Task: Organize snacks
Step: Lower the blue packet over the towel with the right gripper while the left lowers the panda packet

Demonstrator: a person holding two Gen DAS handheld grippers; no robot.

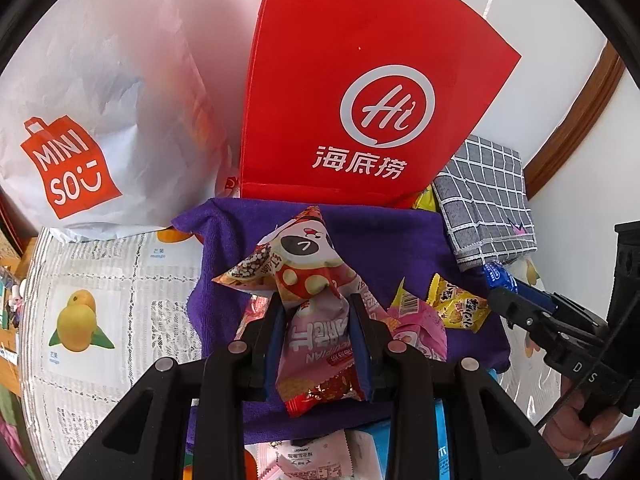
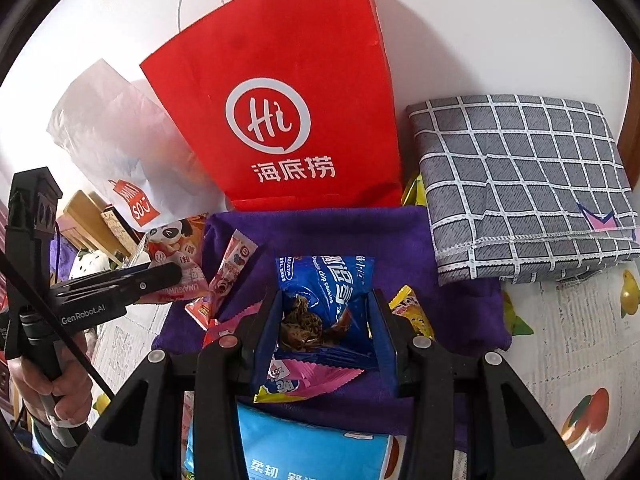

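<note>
My left gripper [image 1: 316,304] is shut on a pink and red panda snack packet [image 1: 308,280], held above the purple towel [image 1: 400,240]. My right gripper [image 2: 326,300] is shut on a blue chocolate chip cookie packet [image 2: 328,284], also above the purple towel [image 2: 320,232]. A red Hi paper bag [image 1: 360,92] stands behind the towel, and it also shows in the right wrist view [image 2: 280,120]. A white Miniso bag [image 1: 100,120] stands to its left. A yellow snack packet [image 1: 456,304] and a pink packet [image 1: 420,324] lie on the towel.
A folded grey checked cloth [image 2: 520,184] lies at the right of the towel. A light blue tissue pack [image 2: 312,448] lies near the front edge. A thin pink packet [image 2: 228,280] lies on the towel's left. The fruit-print tablecloth [image 1: 100,300] covers the table.
</note>
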